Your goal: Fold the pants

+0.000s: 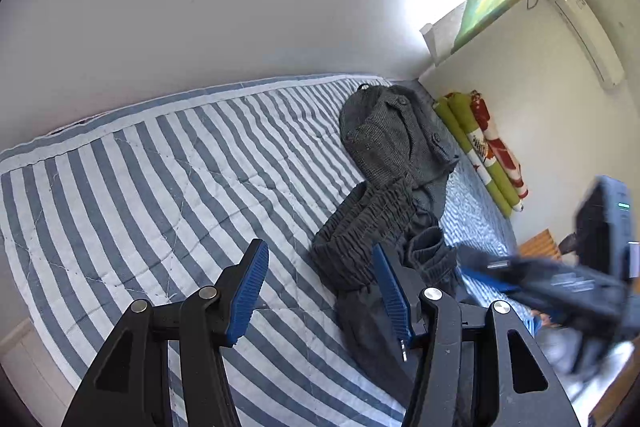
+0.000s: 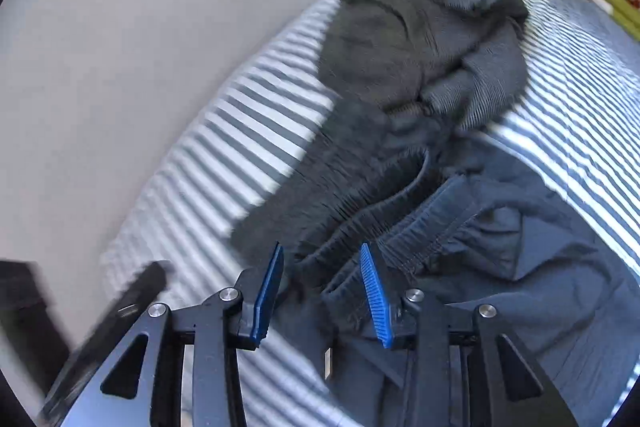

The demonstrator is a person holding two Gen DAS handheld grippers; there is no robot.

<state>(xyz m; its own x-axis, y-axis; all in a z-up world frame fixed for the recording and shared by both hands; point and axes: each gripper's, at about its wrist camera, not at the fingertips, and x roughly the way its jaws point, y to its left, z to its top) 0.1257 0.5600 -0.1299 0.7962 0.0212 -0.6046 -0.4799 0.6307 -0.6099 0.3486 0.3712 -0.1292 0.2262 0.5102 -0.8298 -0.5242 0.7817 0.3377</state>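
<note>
Dark grey pants (image 1: pixel 362 227) with a gathered elastic waistband lie crumpled on the striped bed, and bluish-grey pants (image 2: pixel 520 267) are bunched against them. My left gripper (image 1: pixel 318 247) is open above the quilt; its right finger (image 1: pixel 394 295) overlaps the pants in the view, and contact cannot be told. My right gripper (image 2: pixel 321 249) is open too, just short of the grey waistband (image 2: pixel 360 211), nothing between its pads. Each gripper appears as a blur in the other's view: the right gripper (image 1: pixel 560 287) beside the pile, the left gripper (image 2: pixel 132 299) at the lower left.
A grey tweed garment (image 1: pixel 394 135) with buttoned flaps lies beyond the pants. The blue-and-white striped quilt (image 1: pixel 160 179) stretches bare to the left, up to a white wall. Green and red rolled bedding (image 1: pixel 486 147) lines the far right wall under an air conditioner (image 1: pixel 588 31).
</note>
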